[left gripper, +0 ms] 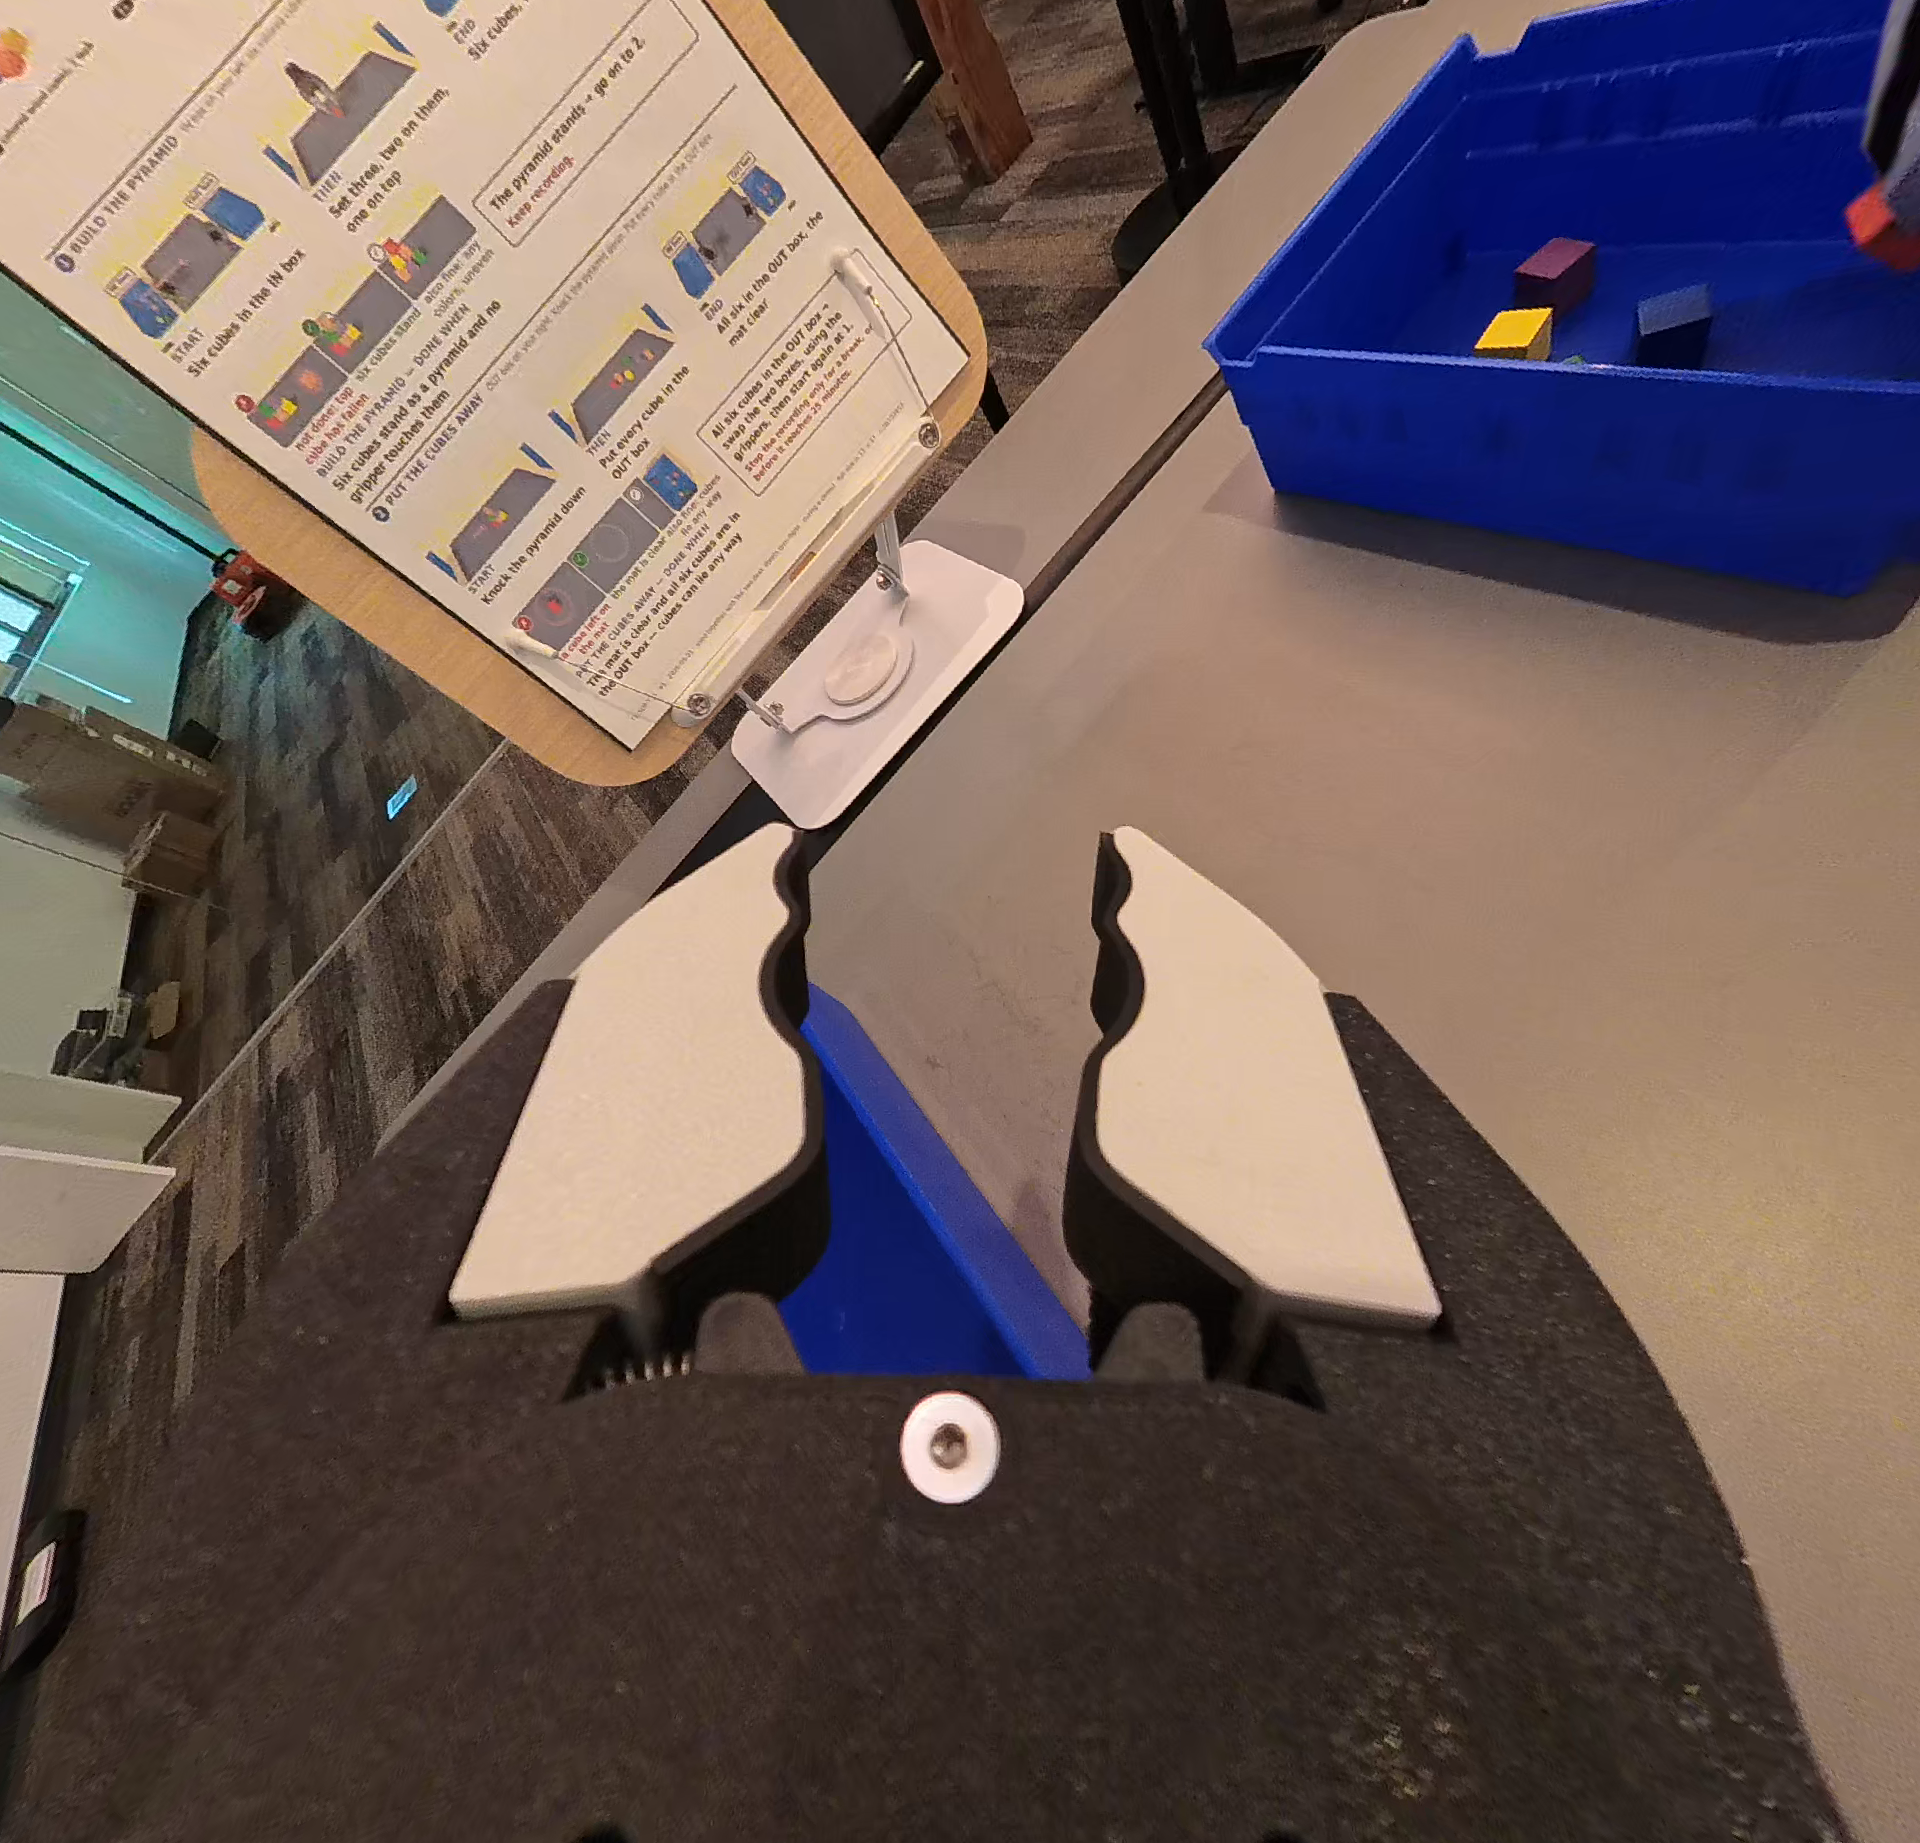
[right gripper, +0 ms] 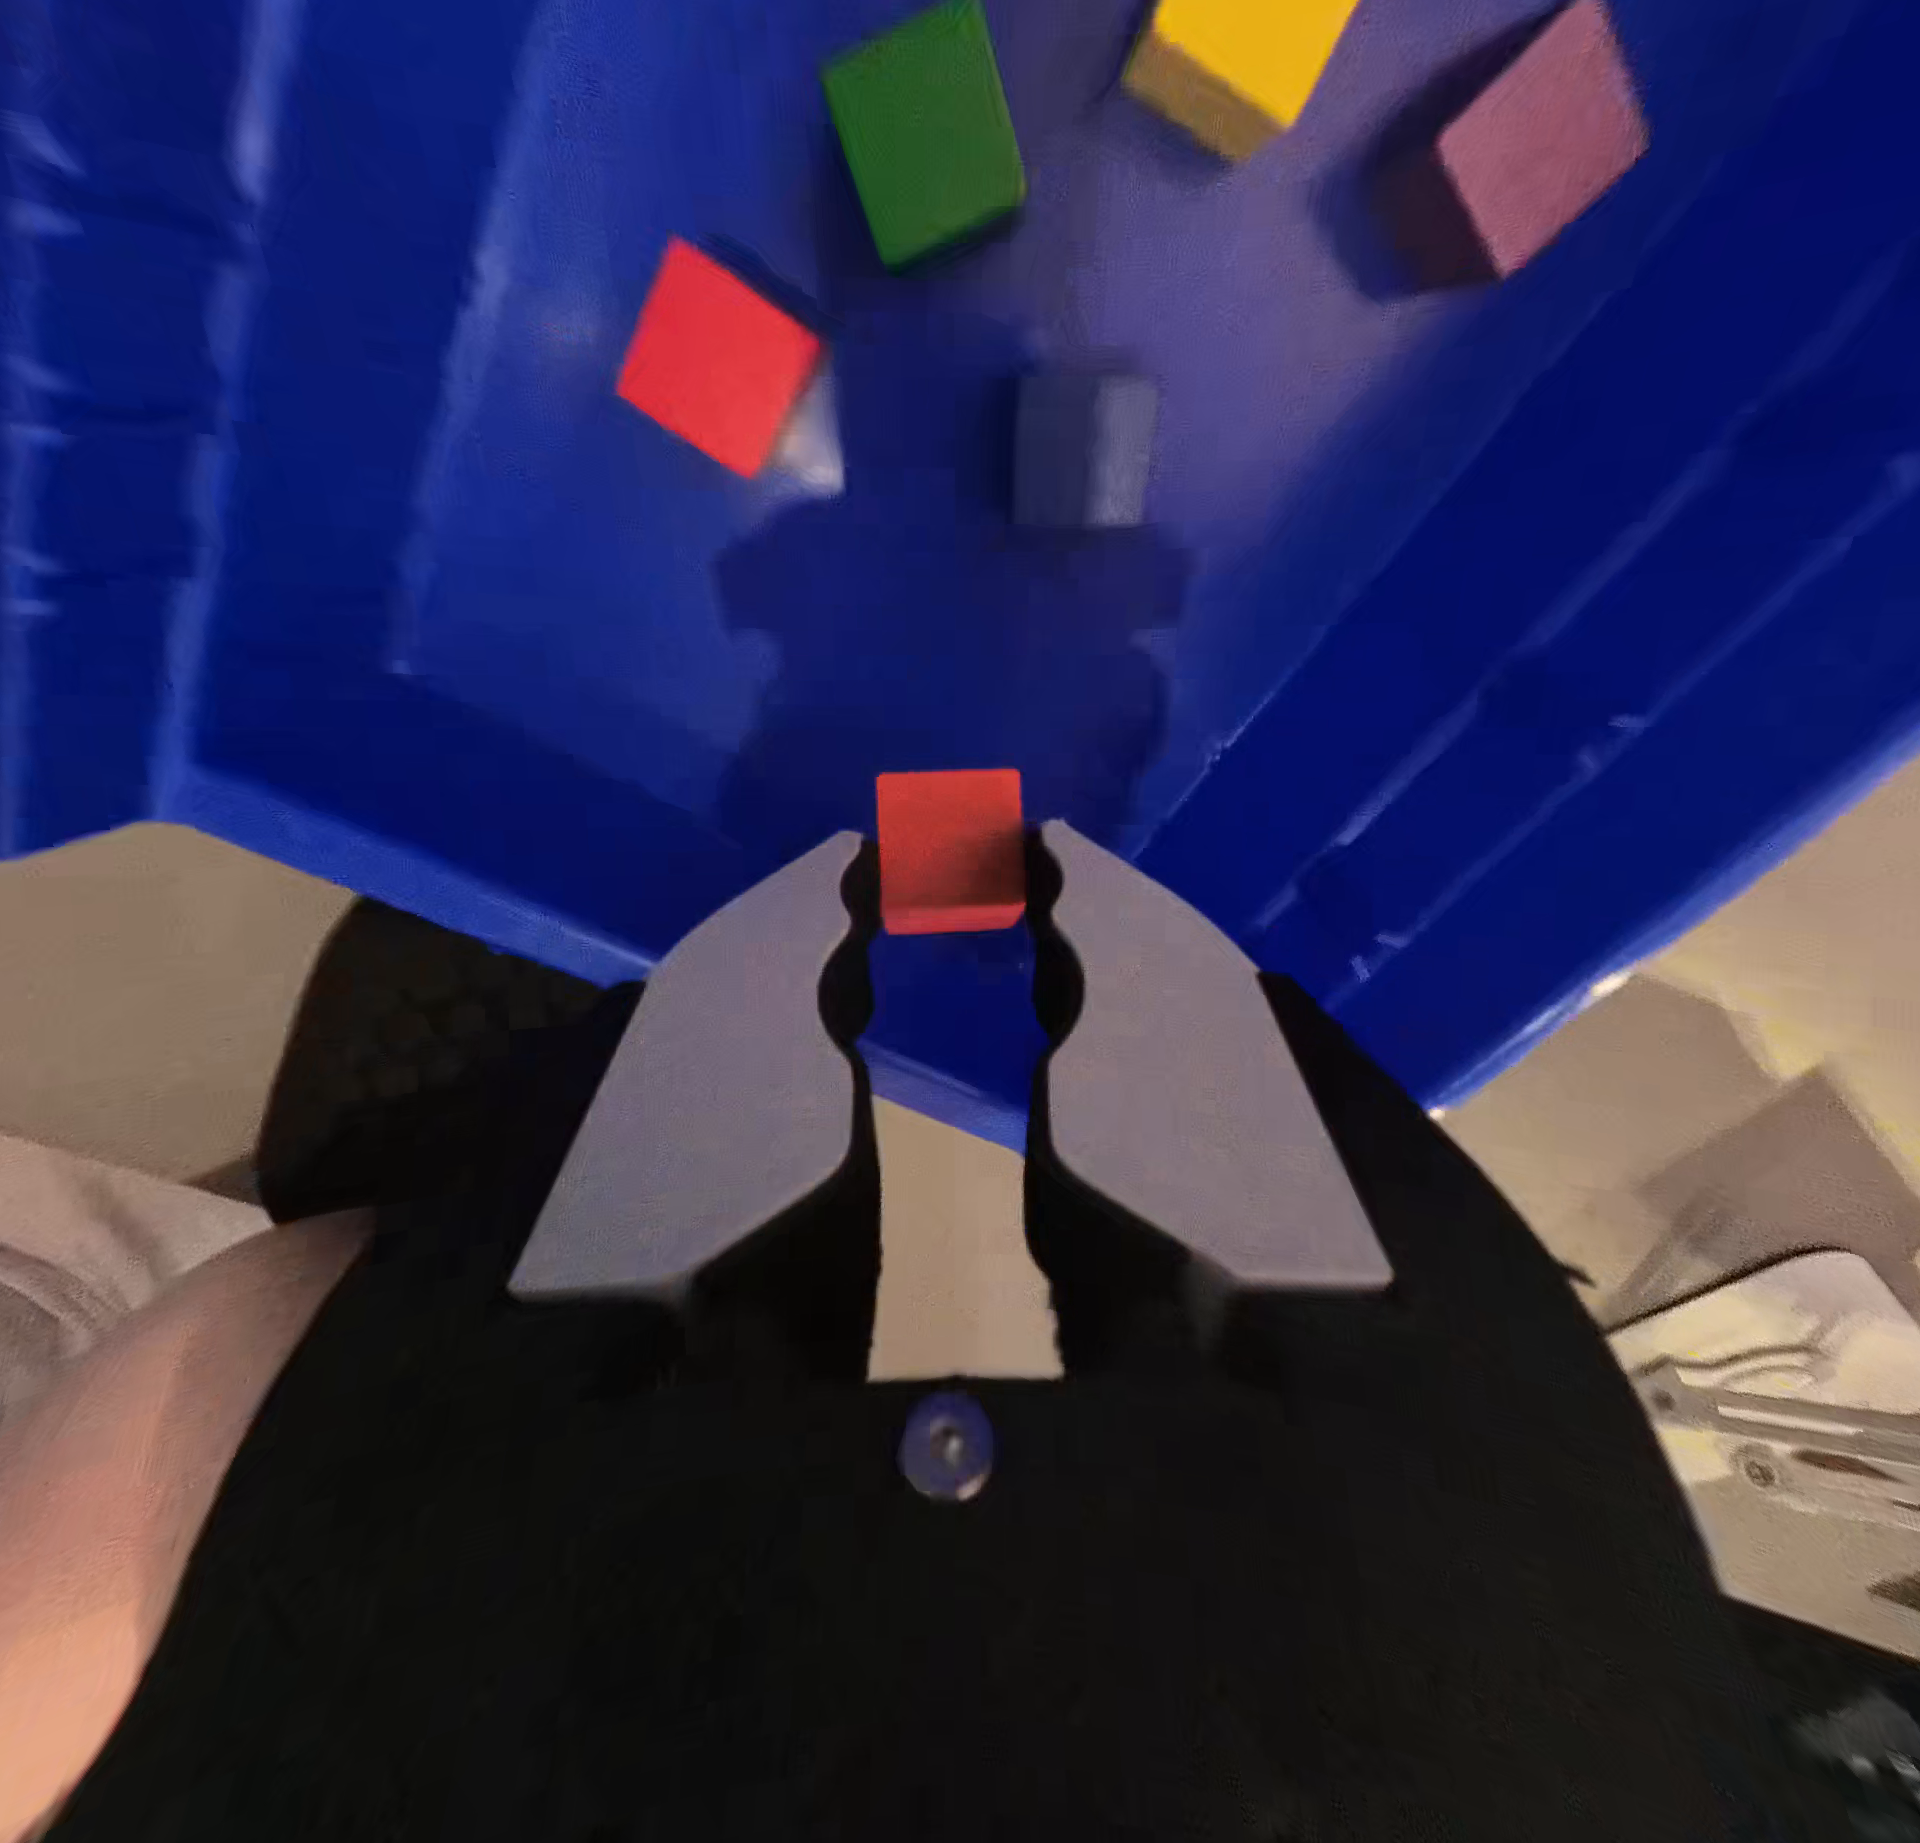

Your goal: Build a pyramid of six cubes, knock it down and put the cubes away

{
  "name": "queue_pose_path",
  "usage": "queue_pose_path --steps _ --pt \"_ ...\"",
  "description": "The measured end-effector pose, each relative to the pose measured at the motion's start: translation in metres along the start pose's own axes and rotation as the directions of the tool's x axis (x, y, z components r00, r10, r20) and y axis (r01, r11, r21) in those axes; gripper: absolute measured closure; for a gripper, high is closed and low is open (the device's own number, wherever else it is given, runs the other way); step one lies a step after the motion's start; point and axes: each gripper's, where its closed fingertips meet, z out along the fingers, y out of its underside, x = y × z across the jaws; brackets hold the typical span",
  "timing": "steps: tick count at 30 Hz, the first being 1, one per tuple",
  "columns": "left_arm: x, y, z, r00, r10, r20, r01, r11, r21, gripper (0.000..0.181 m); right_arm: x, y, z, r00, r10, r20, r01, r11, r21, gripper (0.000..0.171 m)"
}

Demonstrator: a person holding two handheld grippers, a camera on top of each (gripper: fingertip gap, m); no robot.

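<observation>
Squarely between the right gripper's fingertips sits a red cube, clenched and held level above the blue bin, one flat face toward the camera. Below, on the bin floor, lie five loose cubes: red, green, yellow, purple, blue. Meanwhile the left gripper hangs released, empty, over the grey table.

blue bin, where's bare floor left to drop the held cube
Bare floor lies in the blue bin right under the right gripper, between the near wall and the dark blue cube. Crowded farther in: green cube, yellow cube.
</observation>
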Motion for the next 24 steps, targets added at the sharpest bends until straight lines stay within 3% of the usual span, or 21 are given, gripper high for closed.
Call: queue_pose_path --steps 6,8,11,15,17,21,24 --pt "0.000 0.003 0.000 1.000 -0.002 0.004 0.002 1.000 -0.019 0.129 0.005 -0.014 0.027 0.994 0.010 0.109 -0.013 1.000 0.027 0.137" --pt "-0.006 0.008 -0.001 1.000 -0.010 0.014 0.010 0.999 -0.034 0.127 0.007 -0.017 0.021 0.987 0.053 0.151 -0.064 0.996 0.066 0.124" --pt "-0.032 0.022 -0.005 0.996 -0.054 0.072 0.059 0.996 -0.062 0.126 0.019 -0.019 -0.004 0.993 0.053 0.102 -0.072 0.977 0.200 0.121" --pt "-0.103 0.078 -0.014 0.950 -0.201 0.241 0.244 0.955 -0.166 0.121 0.083 -0.023 -0.054 0.959 0.228 -0.170 -0.127 0.878 0.462 0.115" --pt "-0.136 0.116 -0.018 0.904 -0.289 0.314 0.362 0.909 -0.205 0.120 0.104 -0.022 -0.062 0.932 0.315 -0.180 -0.178 0.829 0.530 0.116" --pt "-0.175 0.192 -0.022 0.818 -0.421 0.392 0.540 0.795 -0.275 0.128 0.104 -0.004 -0.027 0.937 0.343 -0.069 -0.289 0.870 0.400 0.115" --pt "-0.176 0.244 -0.020 0.772 -0.490 0.406 0.629 0.680 -0.377 0.119 0.099 0.000 -0.006 0.937 0.349 -0.009 -0.328 0.889 0.321 0.120"
